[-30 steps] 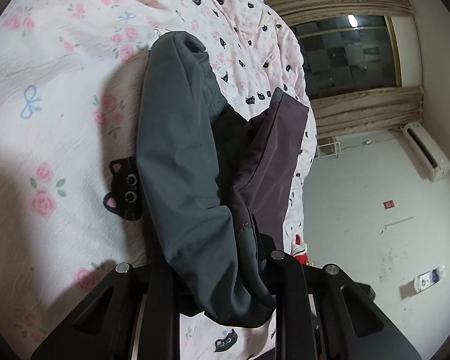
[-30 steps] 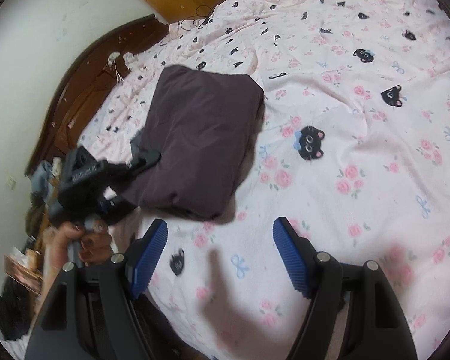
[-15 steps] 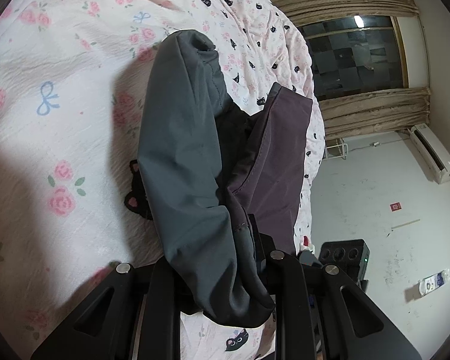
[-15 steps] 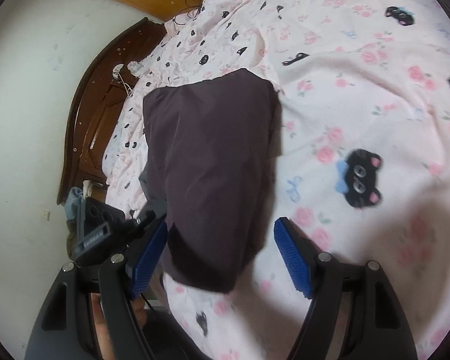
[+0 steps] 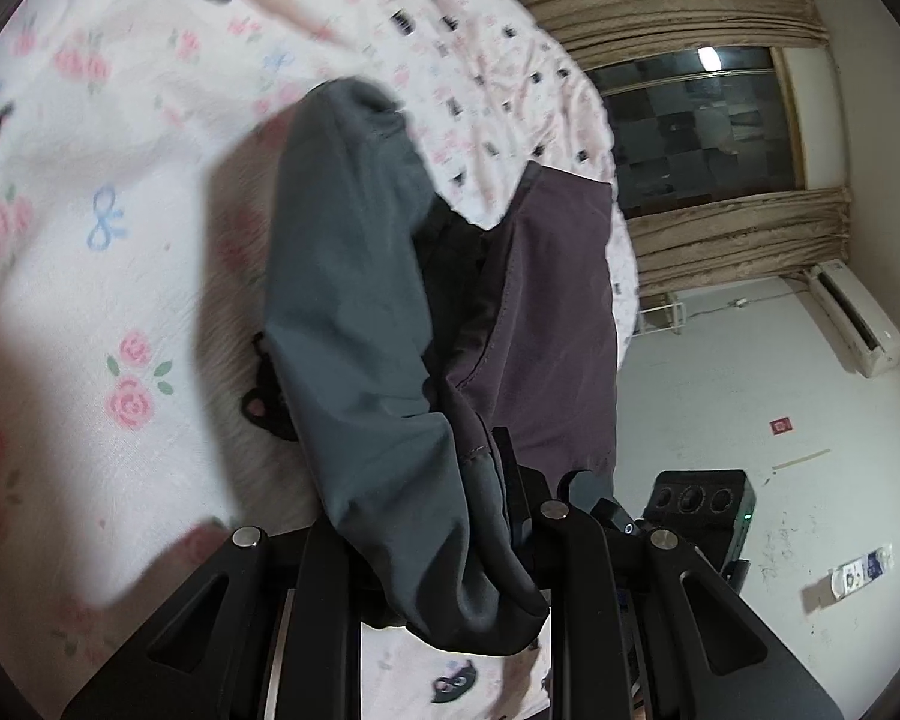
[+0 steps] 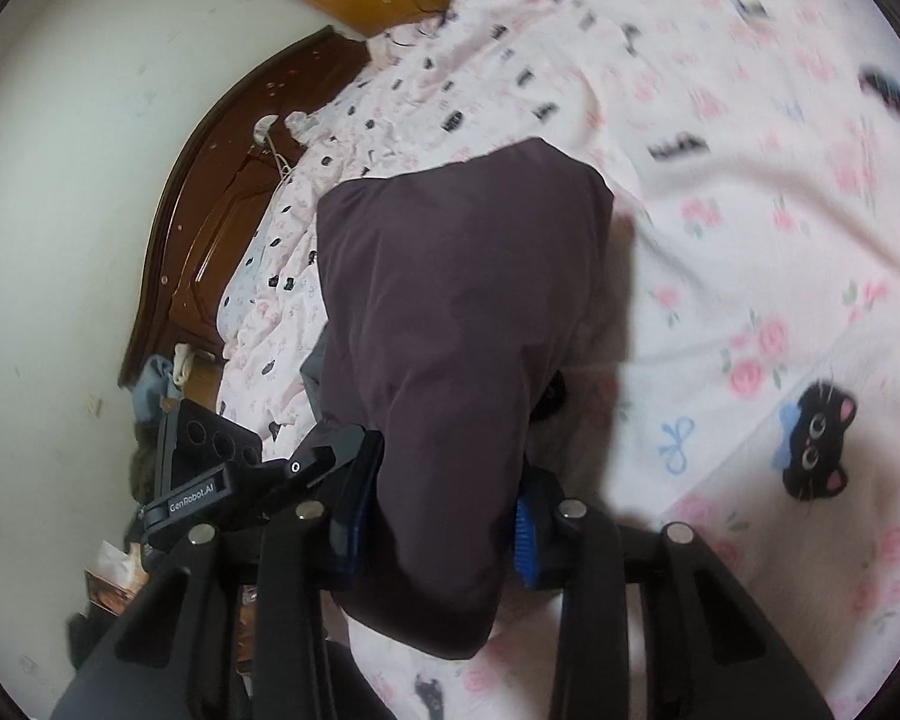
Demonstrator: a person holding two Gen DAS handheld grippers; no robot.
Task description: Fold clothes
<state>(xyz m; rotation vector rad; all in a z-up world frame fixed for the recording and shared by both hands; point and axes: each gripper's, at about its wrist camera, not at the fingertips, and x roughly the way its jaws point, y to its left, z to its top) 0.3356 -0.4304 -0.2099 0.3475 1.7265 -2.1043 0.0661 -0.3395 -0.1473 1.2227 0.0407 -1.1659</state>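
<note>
A folded dark garment, plum outside and grey inside, lies on a pink floral bedsheet. My left gripper is shut on its near edge, grey and plum layers bunched between the fingers. My right gripper is shut on the plum edge next to it, blue pads pressing the cloth. The left gripper's body shows in the right wrist view, close beside the right one.
The sheet carries black cat patches. A dark wooden headboard stands at the left. In the left wrist view a curtained window, an air conditioner and bare floor lie beyond the bed edge.
My right gripper moved in over the garment's near edge and shut on it. My left gripper kept its hold and shifted slightly.
</note>
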